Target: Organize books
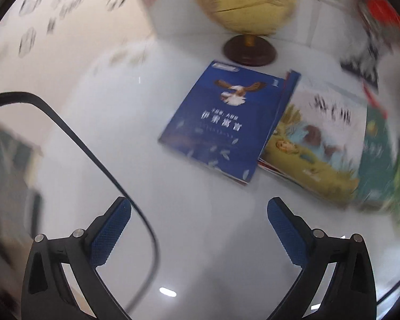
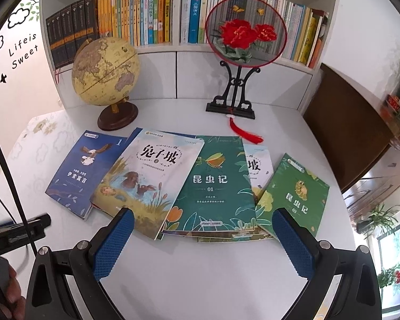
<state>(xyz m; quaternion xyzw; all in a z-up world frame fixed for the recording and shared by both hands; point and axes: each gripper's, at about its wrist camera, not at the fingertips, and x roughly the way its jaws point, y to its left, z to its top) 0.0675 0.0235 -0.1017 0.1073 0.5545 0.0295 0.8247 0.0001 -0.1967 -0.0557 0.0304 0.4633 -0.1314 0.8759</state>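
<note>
White desk [image 2: 200,280] holds apparently five overlapping books [image 2: 213,184] and one globe [image 2: 105,72]; both tools [image 1: 198,229] [image 2: 202,242] gape apart, empty.

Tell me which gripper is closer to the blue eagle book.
Left, probably. The left gripper hangs open just short of the blue eagle book; the right gripper hangs open over the green books, with that book off to its left.

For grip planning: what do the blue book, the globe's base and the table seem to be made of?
Blue book: thin paperback, smooth printed cover, likely paper.
Base: dark brown, glossy, probably varnished wood.
Table: white, glossy; it reflects lights, maybe laminate or glass.
</note>
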